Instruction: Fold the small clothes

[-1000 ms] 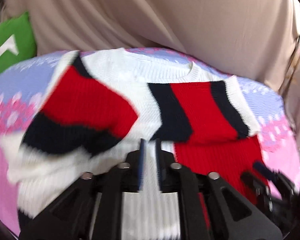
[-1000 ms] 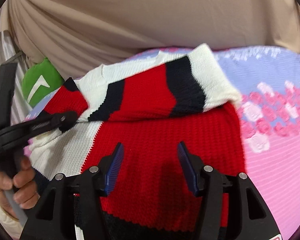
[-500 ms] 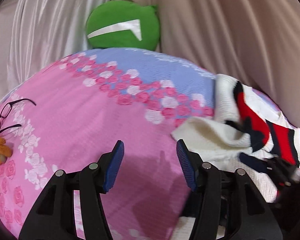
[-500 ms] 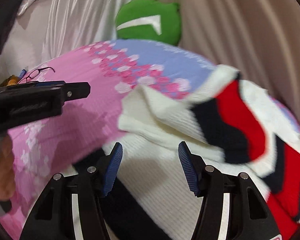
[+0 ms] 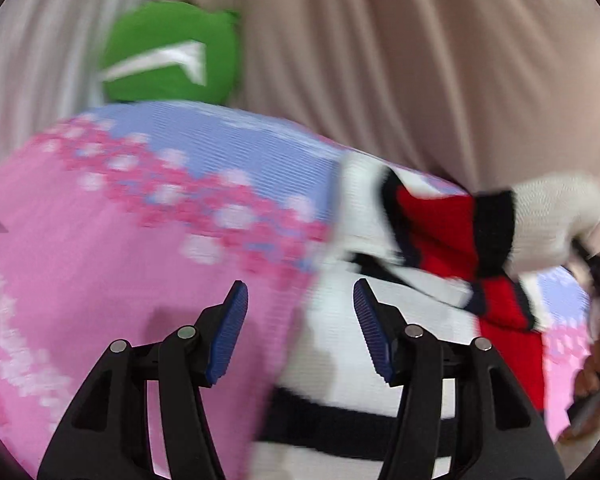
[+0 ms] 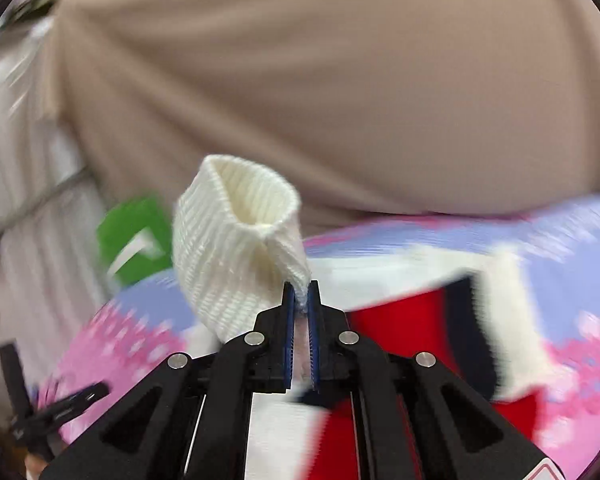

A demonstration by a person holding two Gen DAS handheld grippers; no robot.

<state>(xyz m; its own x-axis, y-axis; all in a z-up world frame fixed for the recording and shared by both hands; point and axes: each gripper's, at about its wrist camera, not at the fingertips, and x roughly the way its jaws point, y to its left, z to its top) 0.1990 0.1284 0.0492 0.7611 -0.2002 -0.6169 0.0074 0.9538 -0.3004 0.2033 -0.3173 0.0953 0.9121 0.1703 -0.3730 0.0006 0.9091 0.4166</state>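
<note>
Right gripper (image 6: 300,286) jaws closing on the sweater (image 6: 228,248) cuff

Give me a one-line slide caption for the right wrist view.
Right gripper closing on the white ribbed cuff of the red, white and black sweater, lifted above the pink floral bedspread.

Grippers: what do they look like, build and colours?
Both alike: the left gripper and right gripper have black plastic linkage arms with triangular cut-outs, silver round pivot pins and blue ribbed pads. No cables or sleeves show.
</note>
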